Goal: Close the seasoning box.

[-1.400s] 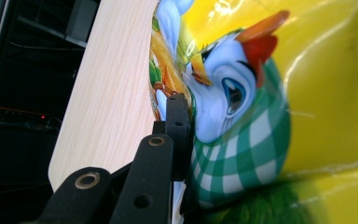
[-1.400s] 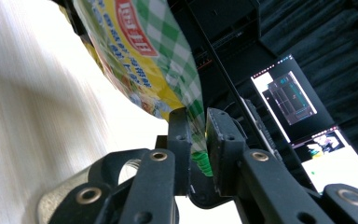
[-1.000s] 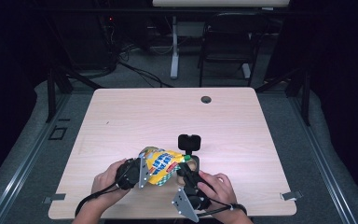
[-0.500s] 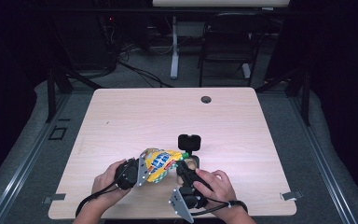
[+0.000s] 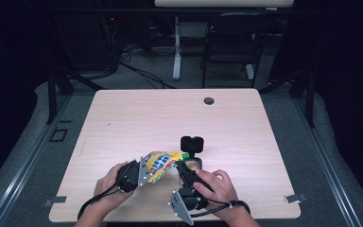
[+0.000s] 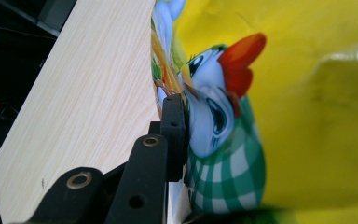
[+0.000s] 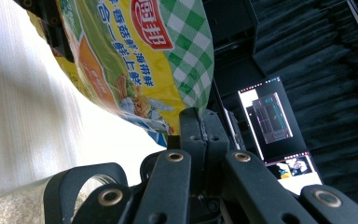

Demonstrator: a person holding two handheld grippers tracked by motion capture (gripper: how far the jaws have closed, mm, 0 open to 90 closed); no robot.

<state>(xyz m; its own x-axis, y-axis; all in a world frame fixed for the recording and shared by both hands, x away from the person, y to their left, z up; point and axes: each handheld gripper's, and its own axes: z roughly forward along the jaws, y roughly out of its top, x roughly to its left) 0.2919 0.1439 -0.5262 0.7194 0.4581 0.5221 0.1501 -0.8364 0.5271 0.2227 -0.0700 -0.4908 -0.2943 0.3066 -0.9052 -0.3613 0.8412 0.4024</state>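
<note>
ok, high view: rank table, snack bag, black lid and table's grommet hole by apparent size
1. table
2. snack bag, pinched at each end between the tongs
3. black lid
4. grommet hole, though it lies farther from the camera, so it looks smaller than it is

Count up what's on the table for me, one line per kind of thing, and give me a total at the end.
Yellow snack bag, held between both grippers: 1
Glass jar of pale grains: 1
Black lid, just beyond the jar: 1
Hand-held grippers, left gripper and right gripper: 2
Total: 5
</note>
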